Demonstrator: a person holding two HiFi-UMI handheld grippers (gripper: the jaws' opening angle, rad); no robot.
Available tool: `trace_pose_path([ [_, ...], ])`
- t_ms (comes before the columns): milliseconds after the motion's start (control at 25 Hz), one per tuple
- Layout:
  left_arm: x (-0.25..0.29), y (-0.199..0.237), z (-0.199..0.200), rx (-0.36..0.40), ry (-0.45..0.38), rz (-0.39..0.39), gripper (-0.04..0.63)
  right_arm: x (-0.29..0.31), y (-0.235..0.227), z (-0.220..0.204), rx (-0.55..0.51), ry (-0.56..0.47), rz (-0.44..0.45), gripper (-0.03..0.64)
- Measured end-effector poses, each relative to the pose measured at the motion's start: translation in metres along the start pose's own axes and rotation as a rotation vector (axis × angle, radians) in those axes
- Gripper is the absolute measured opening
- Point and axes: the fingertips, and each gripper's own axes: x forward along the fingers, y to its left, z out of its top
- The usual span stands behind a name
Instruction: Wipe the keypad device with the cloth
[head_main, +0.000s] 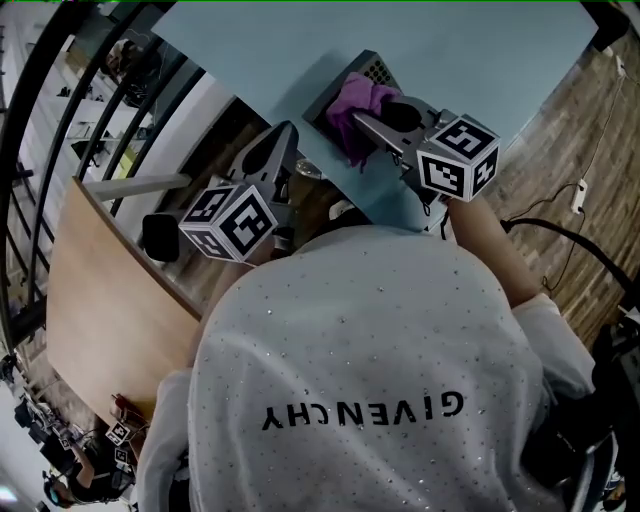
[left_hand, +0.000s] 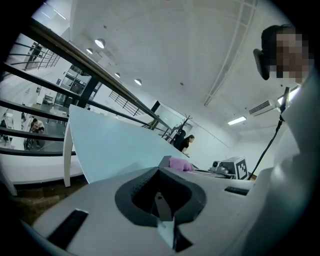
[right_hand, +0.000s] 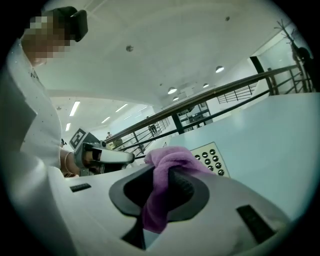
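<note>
In the head view the right gripper (head_main: 372, 128) holds a crumpled purple microfibre cloth (head_main: 356, 110) on the flat grey keypad device (head_main: 377, 72) near the edge of the pale blue table (head_main: 260, 50), so wiping looks under way, while the left gripper (head_main: 287, 140) hangs apart to its left. The left gripper view shows its 2 jaws together on nothing. The right gripper view shows 2 jaws clamped on the cloth, with round buttons just beyond, so the next move likely calls for dragging it across them.

keypad device (head_main: 378, 70) mostly hidden w/ cloth (head_main: 358, 105) over it.
</note>
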Motion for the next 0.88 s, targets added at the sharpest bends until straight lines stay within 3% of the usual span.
trace_pose_path([
  [440,0.004,0.003,0.002,-0.014,0.006,0.007,0.0,-0.021,-0.047,0.014,0.055,-0.059,-0.135,0.067],
  [880,0.009,0.007,0.001,-0.004,0.03,0.005,0.0,-0.036,-0.084,-0.005,0.269,-0.144,-0.234,0.067],
])
